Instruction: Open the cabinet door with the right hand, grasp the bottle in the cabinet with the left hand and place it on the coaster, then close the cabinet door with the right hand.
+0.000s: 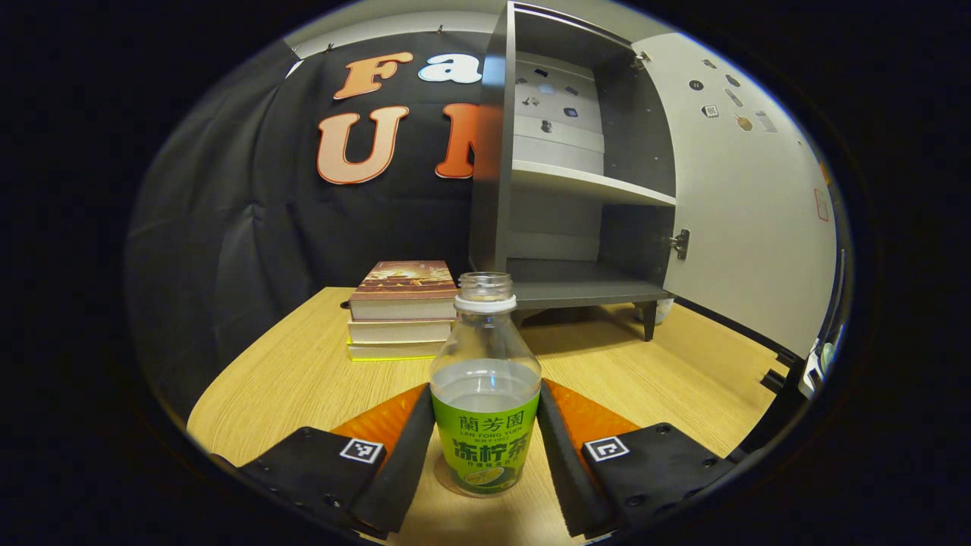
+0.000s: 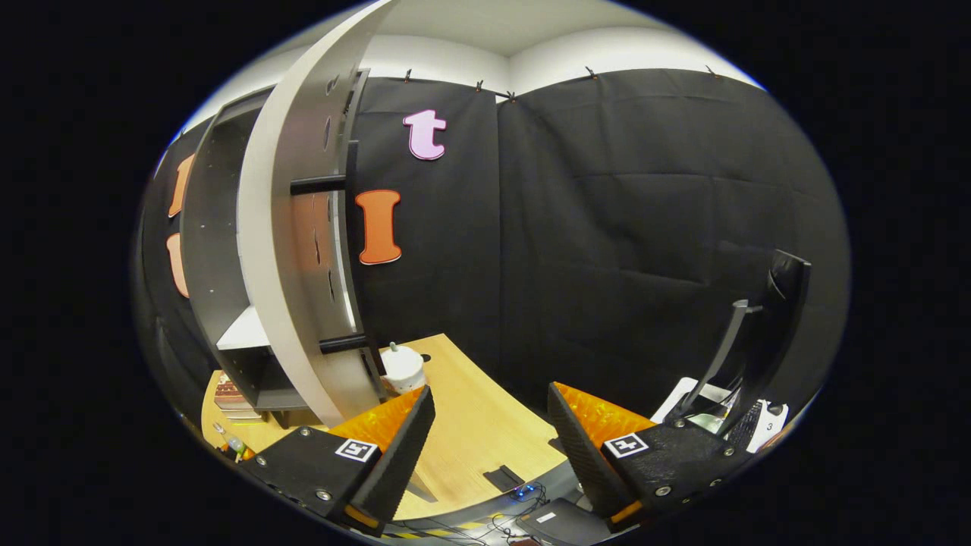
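Left claw sat around the bottle at 6 o'clock in the left gripper view, jaws spread, fingers flanking the label; couldn't tell if they touched it. Bottle stood upright on the tabletop, uncapped, part full. A round edge showed under its base, probably the coaster, not certain.

Judgement: placing step, release phase. Best move was to widen the jaws evenly, then back straight off so neither finger clipped the bottle.

Cabinet at 1 o'clock, shelves bare, cabinet door swung wide at 2 o'clock. Books at 11 o'clock.

Right claw was open, holding nothing, door edge at 10 o'clock. Closing remained.
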